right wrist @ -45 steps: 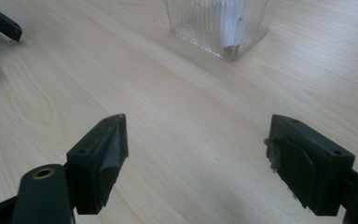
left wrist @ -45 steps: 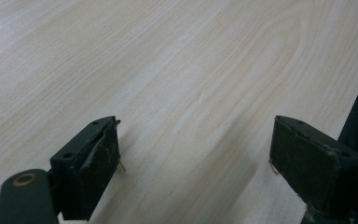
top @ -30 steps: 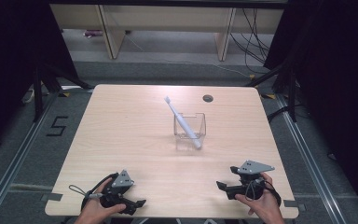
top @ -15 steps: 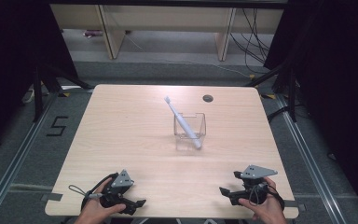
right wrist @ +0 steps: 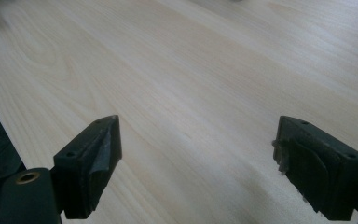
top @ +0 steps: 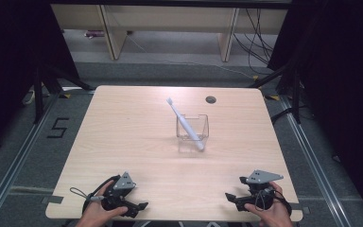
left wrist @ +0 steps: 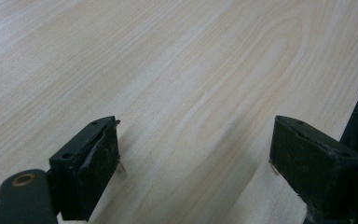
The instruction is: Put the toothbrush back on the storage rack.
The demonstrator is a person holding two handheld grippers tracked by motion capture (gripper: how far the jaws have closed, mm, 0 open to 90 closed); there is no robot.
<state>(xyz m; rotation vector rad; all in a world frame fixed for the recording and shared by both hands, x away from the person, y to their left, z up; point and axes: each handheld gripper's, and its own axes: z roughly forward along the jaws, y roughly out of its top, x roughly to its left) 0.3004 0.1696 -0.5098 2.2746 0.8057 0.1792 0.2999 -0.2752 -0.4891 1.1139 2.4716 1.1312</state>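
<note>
Your left gripper (top: 139,207) rests at the lower left of the high view on the table (top: 132,142), jaws spread with bare wood between them; your right gripper (top: 231,197), at the lower right, has just been opening and stands released, nothing between its jaws. The toothbrush (top: 185,124) leans tilted in the clear square cup (top: 192,134) at centre frame, well apart from both grippers

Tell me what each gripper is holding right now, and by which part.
Nothing is held. The left gripper and right gripper both rest open near the table's near edge, apart from the toothbrush leaning in the clear cup.
</note>
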